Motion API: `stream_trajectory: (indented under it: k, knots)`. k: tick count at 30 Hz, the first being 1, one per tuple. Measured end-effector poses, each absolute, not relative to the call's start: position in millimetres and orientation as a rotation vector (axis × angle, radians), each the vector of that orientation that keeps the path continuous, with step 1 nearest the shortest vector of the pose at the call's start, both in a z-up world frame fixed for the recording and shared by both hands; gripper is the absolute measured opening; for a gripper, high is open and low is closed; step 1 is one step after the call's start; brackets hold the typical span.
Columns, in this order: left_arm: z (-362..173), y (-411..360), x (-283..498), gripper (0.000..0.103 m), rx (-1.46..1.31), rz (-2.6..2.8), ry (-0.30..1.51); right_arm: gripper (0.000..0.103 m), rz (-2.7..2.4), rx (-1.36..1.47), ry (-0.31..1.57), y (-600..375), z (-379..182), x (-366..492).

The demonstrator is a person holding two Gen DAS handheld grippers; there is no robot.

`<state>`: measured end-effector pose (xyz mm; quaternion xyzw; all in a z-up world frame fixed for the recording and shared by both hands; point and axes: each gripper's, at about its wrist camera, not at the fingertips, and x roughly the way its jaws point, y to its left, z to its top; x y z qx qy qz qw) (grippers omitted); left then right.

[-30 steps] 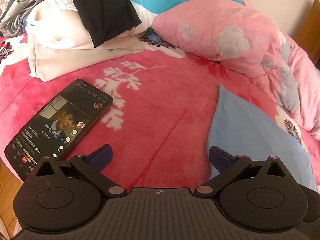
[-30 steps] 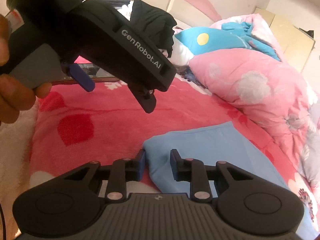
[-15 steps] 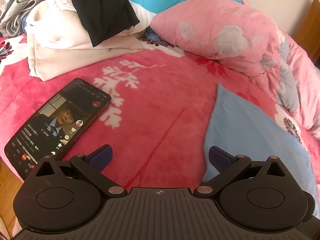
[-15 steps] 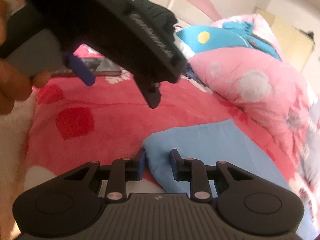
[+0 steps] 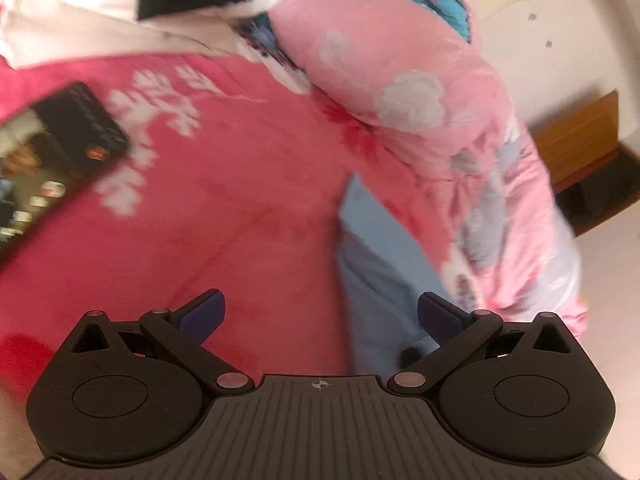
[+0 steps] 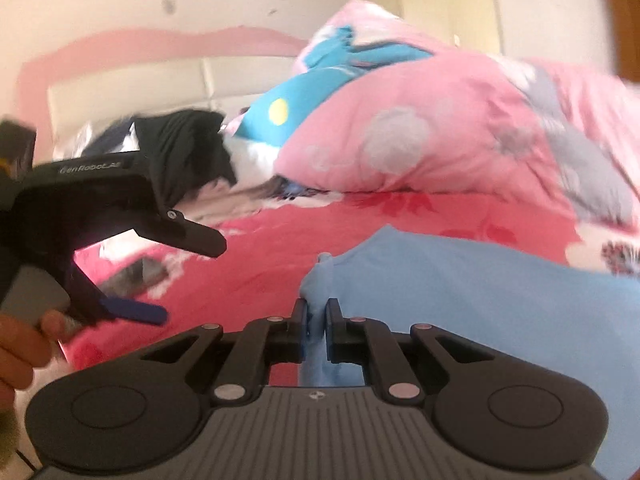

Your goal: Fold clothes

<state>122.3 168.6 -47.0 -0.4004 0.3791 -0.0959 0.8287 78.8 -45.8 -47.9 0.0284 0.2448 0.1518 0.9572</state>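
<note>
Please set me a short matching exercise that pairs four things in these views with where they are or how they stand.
Things:
1. right gripper
2. left gripper
3. phone
4. black garment

Places or states:
A. lying screen-up on the red blanket
B. draped over the pile of clothes at the head of the bed
C. closed on the edge of the blue cloth
D. jaws wide apart, nothing between them

Pairs: 1-C, 2-D, 3-A, 4-B

Both grippers are matte black with round pivot discs, silver rivets, ribbed grey decks and blue pads, one body stamped GenRobot.AI.
</note>
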Motion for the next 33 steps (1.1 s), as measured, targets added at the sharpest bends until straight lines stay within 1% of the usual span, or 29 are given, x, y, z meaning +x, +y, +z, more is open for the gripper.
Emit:
stream_trajectory:
  k: [2, 6, 12, 15, 17, 18, 20, 21, 22, 23, 25, 26, 28, 29, 31, 32, 33]
  knots:
    - [-52, 166, 139, 0.103, -0.907, -0.229, 0.796, 0.008, 0.308, 0.107, 0.502, -56, -47, 81]
    - [-71, 161, 185, 0.103, -1.021, -0.261, 0.868, 0.008, 0.307, 0.156, 0.498, -65, -49, 84]
    - [-79, 140, 244, 0.1, -0.962, -0.316, 0.967, 0.008, 0.317, 0.185, 0.474, -70, -45, 81]
    - [-77, 127, 265, 0.096, -0.911, -0.372, 0.996, 0.008, 0.319, 0.187, 0.463, -72, -44, 79]
    - [-78, 119, 276, 0.086, -0.87, -0.375, 1.022, 0.008, 0.321, 0.187, 0.459, -74, -43, 79]
    - [-78, 115, 282, 0.077, -0.847, -0.374, 1.036, 0.008, 0.322, 0.187, 0.457, -74, -43, 78]
    - [-79, 108, 293, 0.072, -0.806, -0.38, 1.059, 0.008, 0.324, 0.188, 0.453, -75, -43, 78]
    - [-80, 106, 297, 0.066, -0.79, -0.379, 1.065, 0.008, 0.323, 0.188, 0.451, -75, -42, 78]
    - [-80, 104, 301, 0.062, -0.778, -0.377, 1.071, 0.008, 0.322, 0.189, 0.448, -75, -42, 77]
    - [-81, 103, 305, 0.06, -0.775, -0.376, 1.074, 0.008, 0.322, 0.189, 0.445, -75, -41, 77]
    - [-82, 103, 312, 0.052, -0.774, -0.37, 1.075, 0.008, 0.32, 0.185, 0.439, -75, -40, 76]
    - [-83, 105, 314, 0.05, -0.773, -0.368, 1.076, 0.008, 0.319, 0.183, 0.436, -75, -39, 75]
    - [-85, 104, 317, 0.039, -0.764, -0.365, 1.076, 0.008, 0.316, 0.18, 0.431, -75, -38, 73]
    - [-86, 102, 320, 0.036, -0.757, -0.364, 1.078, 0.008, 0.308, 0.178, 0.429, -75, -37, 72]
    - [-87, 99, 325, 0.02, -0.749, -0.36, 1.086, 0.008, 0.298, 0.178, 0.427, -76, -37, 71]
    - [-87, 98, 326, 0.017, -0.746, -0.357, 1.091, 0.008, 0.286, 0.179, 0.426, -76, -37, 70]
    - [-85, 96, 327, 0.012, -0.738, -0.356, 1.09, 0.008, 0.276, 0.179, 0.424, -77, -37, 69]
